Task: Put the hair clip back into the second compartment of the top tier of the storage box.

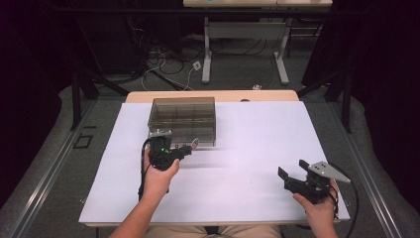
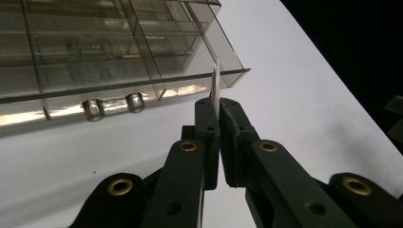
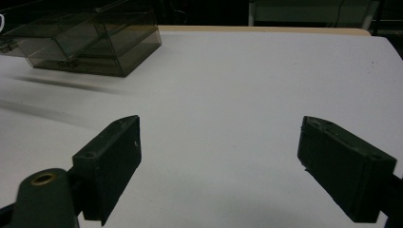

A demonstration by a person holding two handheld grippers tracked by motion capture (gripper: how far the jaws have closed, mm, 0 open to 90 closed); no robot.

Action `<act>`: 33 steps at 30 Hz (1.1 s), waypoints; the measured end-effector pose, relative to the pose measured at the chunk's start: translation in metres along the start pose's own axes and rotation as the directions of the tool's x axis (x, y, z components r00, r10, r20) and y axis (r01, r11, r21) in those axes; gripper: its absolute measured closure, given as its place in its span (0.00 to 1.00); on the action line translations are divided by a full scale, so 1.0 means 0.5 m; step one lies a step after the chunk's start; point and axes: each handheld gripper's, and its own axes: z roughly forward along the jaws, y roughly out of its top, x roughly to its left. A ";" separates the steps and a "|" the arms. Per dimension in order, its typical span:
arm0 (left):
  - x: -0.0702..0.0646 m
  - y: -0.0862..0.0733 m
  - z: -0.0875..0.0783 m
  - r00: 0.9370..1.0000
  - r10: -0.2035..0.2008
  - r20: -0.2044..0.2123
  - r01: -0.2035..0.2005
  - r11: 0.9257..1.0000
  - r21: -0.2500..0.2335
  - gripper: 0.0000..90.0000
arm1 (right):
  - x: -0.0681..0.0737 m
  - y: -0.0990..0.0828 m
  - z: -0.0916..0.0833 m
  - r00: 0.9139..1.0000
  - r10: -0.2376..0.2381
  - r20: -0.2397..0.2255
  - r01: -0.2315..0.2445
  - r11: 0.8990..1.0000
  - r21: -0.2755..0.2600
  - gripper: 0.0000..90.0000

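**Surface stock: one compartment box, one thin white piece, two hand-held grippers**

White surface (image 1: 257, 148). Smoked clear compartment box (image 1: 183, 119), far left of centre, lid down. Left hand-held gripper (image 1: 187, 148), just before the box's near edge, jaws clamped on a thin white piece (image 2: 216, 88) standing edge-up, long axis pointing at the box. Right hand-held gripper (image 1: 292, 173), jaws apart, empty, well away; the left is nearer.

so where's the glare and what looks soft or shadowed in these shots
Left gripper view: bright glare along the clear box front edge, near jaws soft. Right gripper view: blurred streaky shadows on the white mat beside the box, jaws slightly soft. High view: surroundings dark, mat evenly lit.
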 end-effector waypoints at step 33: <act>0.031 0.057 -0.012 0.997 0.038 -0.068 -0.037 0.999 0.014 0.97 | 0.004 0.002 0.002 1.000 0.001 -0.004 -0.001 1.000 -0.002 0.16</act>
